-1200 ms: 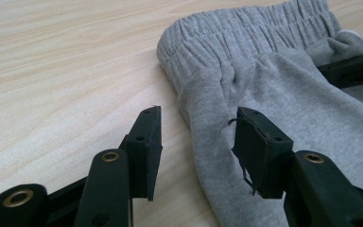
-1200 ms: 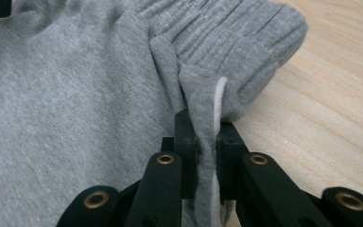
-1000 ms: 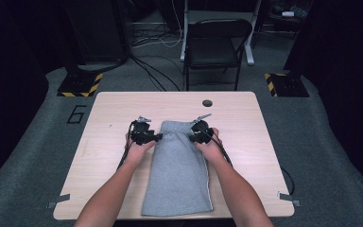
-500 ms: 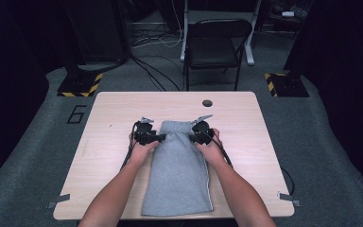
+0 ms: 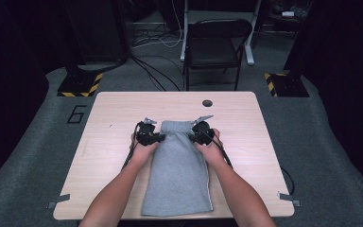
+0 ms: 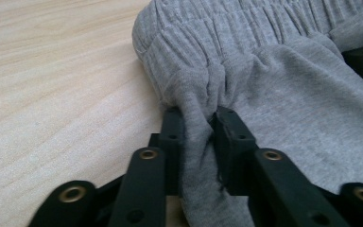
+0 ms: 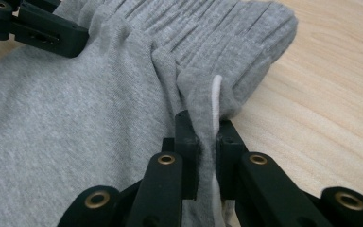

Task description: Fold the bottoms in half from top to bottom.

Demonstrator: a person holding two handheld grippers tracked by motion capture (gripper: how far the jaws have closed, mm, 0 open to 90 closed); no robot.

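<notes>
A grey garment with a gathered elastic waistband (image 5: pixel 179 165) lies folded lengthwise on the wooden table (image 5: pixel 113 123), waistband at the far end. My left gripper (image 5: pixel 162 137) is at the waistband's left corner. Its jaws have just been closing, and a pinch of grey fabric (image 6: pixel 283 94) is now squeezed between the left gripper's (image 6: pixel 199 118) pads. At the right corner, my right gripper (image 5: pixel 190 136) is shut on a fold of the cloth (image 7: pixel 75 118), along with a white drawstring (image 7: pixel 216 109); the right gripper's (image 7: pixel 203 124) jaws point along the table.
A dark round hole (image 5: pixel 207 102) sits in the table beyond the garment. Behind the table stand a black folding chair (image 5: pixel 217 47) and floor cables (image 5: pixel 156 75). Yellow-and-black striped bases (image 5: pixel 78 87) flank the far corners. Bare wood lies on both sides of the garment.
The left gripper has edged slightly right onto the waistband's corner and closed on the fabric. The right hand and the garment have stayed put.
</notes>
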